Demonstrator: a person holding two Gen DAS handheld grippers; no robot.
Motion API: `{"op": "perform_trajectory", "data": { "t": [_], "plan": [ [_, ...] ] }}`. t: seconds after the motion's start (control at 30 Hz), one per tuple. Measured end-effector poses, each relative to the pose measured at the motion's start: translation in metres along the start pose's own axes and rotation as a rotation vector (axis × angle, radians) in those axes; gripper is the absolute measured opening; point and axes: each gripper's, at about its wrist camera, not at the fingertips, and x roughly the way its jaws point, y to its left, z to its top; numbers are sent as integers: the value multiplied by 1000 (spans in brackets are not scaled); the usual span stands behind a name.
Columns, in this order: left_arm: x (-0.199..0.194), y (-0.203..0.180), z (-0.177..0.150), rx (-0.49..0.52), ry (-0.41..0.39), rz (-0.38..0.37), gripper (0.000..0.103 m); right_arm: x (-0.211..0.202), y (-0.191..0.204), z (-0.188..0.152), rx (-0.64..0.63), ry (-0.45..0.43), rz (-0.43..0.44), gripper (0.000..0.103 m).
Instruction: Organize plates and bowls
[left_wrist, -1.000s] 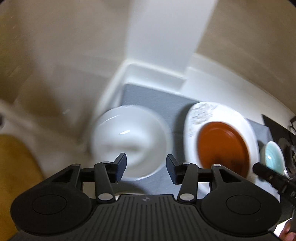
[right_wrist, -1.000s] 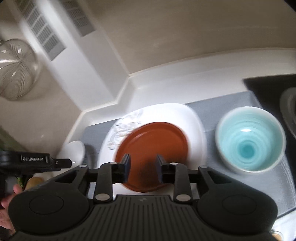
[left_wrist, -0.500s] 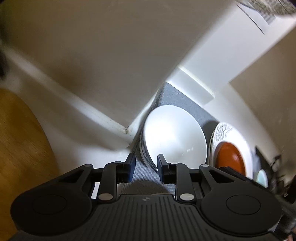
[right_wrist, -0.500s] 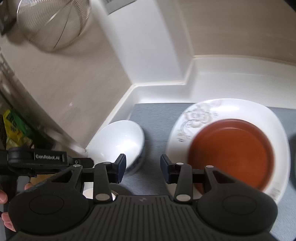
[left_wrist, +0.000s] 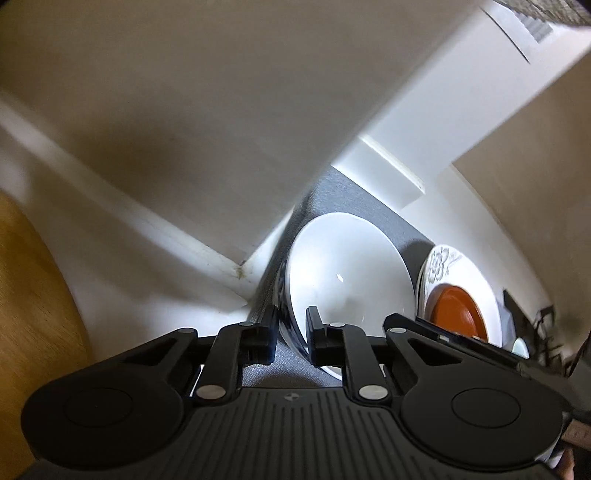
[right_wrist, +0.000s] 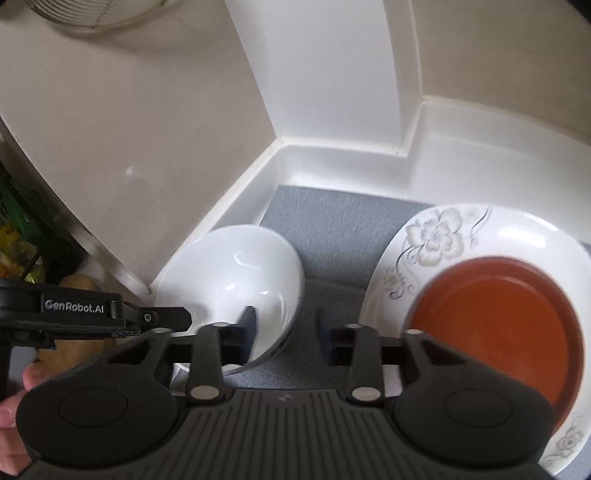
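- white bowl (left_wrist: 347, 273) centre frame on grey mat (right_wrist: 343, 210), rim pinched by left gripper (left_wrist: 291, 334)
- right gripper (right_wrist: 286, 332) apart, empty
- glazed, slippery, fragile: grip rim wall

1. The right claw (right_wrist: 284, 332) hovers with its jaws apart over the grey mat (right_wrist: 332, 218).
2. A white bowl (right_wrist: 236, 269) sits tilted at the mat's left edge, near the table's back corner.
3. A brown plate (right_wrist: 506, 325) rests on a floral white plate (right_wrist: 439, 240), at the mat's right.
4. The left claw (right_wrist: 177, 317) reaches the bowl's near rim.
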Motion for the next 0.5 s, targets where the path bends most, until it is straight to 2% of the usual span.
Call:
{"op": "perform_trajectory", "data": {
  "t": [0.03, 0.2, 0.3, 0.37, 0.5],
  "plan": [
    [-2, -3, -2, 12, 0, 3, 17, -1, 0, 0, -5, 8, -14, 12],
    [0, -8, -13, 57, 9, 0, 17, -12, -4, -7, -14, 33, -12, 12],
    [6, -4, -9, 26, 8, -5, 17, -12, -5, -5, -13, 27, 3, 14],
    [7, 0, -5, 4, 22, -15, 17, -9, -3, -2, -20, 28, -6, 18],
    [5, -6, -7, 46, 24, 18, 17, -4, -2, -4, -12, 30, -13, 20]
  ]
}}
